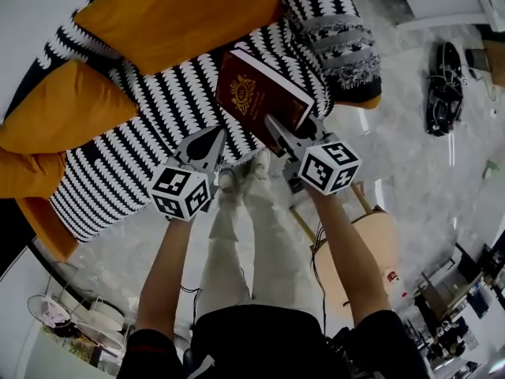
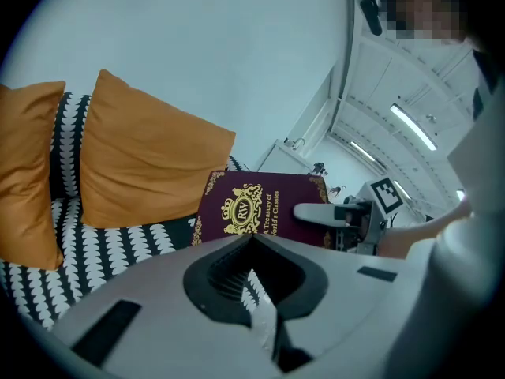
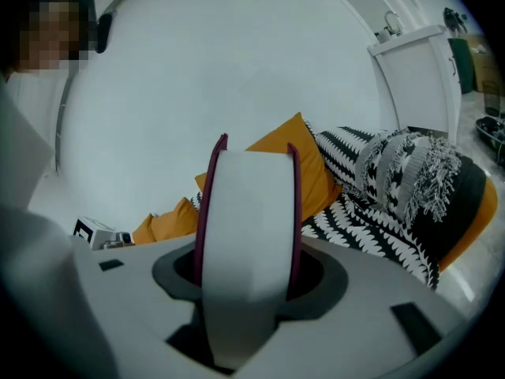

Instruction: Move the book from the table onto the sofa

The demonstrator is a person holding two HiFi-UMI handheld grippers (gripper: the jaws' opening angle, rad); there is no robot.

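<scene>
Rectangular maroon book [image 1: 256,93] (gilt-crested) above zigzag-patterned sofa [image 1: 118,164]

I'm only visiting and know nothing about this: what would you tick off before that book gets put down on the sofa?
1. Grip on the book: ok. The right gripper has its jaws clamped on the book's page edge.
2. Left gripper: ok. It is shut, empty and apart from the book.
3. Landing spot: ok. The patterned sofa seat near the book is bare, and the orange cushions sit further back.
4. Book touching the seat: cannot tell, as its lower edge is hidden.
</scene>
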